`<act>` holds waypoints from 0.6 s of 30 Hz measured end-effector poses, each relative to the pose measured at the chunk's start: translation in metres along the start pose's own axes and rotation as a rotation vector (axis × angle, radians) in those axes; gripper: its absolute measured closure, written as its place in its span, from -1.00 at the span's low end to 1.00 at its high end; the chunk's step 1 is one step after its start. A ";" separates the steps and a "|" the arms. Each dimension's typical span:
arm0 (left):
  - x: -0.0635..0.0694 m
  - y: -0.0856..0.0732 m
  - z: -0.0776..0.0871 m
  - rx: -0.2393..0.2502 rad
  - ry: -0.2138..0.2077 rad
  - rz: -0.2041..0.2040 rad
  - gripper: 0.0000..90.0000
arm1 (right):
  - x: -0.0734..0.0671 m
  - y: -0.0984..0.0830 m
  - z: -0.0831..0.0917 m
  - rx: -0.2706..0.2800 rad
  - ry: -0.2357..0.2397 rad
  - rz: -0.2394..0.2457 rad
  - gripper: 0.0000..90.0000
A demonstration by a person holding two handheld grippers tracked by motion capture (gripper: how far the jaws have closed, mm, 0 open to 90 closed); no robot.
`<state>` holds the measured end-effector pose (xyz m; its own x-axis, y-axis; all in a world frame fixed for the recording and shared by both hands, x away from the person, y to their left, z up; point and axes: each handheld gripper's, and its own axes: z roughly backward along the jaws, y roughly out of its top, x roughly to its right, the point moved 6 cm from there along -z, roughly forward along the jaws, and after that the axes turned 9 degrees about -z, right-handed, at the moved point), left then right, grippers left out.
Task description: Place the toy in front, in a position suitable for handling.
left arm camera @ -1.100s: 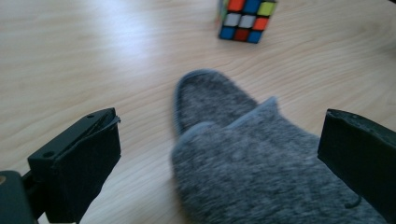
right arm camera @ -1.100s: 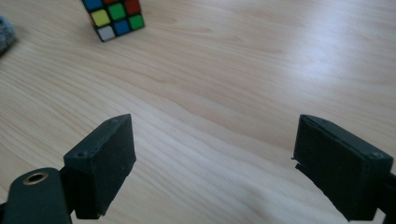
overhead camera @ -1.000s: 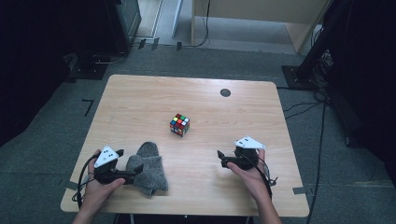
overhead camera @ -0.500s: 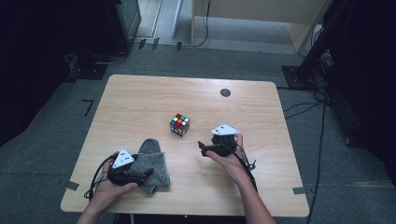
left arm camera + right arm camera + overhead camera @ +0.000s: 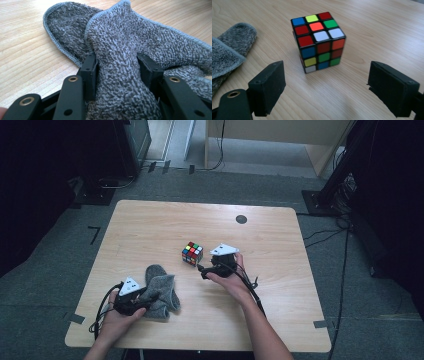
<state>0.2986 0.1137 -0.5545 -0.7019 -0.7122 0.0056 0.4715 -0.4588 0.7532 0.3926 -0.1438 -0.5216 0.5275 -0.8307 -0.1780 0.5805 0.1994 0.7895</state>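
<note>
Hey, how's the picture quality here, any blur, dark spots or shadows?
High view: soft, floor around the table dark. Left gripper view: cloth sharp, jaws blurred up close. Right gripper view: cube crisp, faint shadow at its base, jaws soft.

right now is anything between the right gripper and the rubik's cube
Nothing visible. In the right gripper view the right gripper has its jaws wide apart, with bare wooden table between them and the rubik's cube just ahead. The grey cloth lies off to one side, clear of that line.
</note>
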 end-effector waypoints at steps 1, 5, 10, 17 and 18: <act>0.000 0.000 0.000 0.001 -0.003 0.001 0.23 | -0.002 0.000 -0.004 -0.005 0.007 0.008 -0.68; 0.000 0.000 0.000 0.005 -0.006 -0.003 0.21 | -0.008 0.003 -0.017 -0.008 0.031 0.013 -0.67; 0.001 0.000 -0.001 0.005 -0.001 -0.014 0.19 | -0.005 0.004 -0.032 -0.025 0.029 0.021 -0.67; 0.002 0.000 -0.001 0.008 -0.008 -0.017 0.15 | -0.001 0.006 -0.048 -0.025 0.061 0.026 -0.59; 0.002 0.000 -0.001 0.008 -0.009 -0.018 0.15 | -0.001 0.005 -0.050 -0.030 0.053 0.032 -0.56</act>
<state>0.2982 0.1116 -0.5553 -0.7151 -0.6991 -0.0023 0.4546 -0.4675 0.7582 0.4264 -0.1161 -0.5465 0.5774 -0.7953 -0.1846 0.5806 0.2411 0.7777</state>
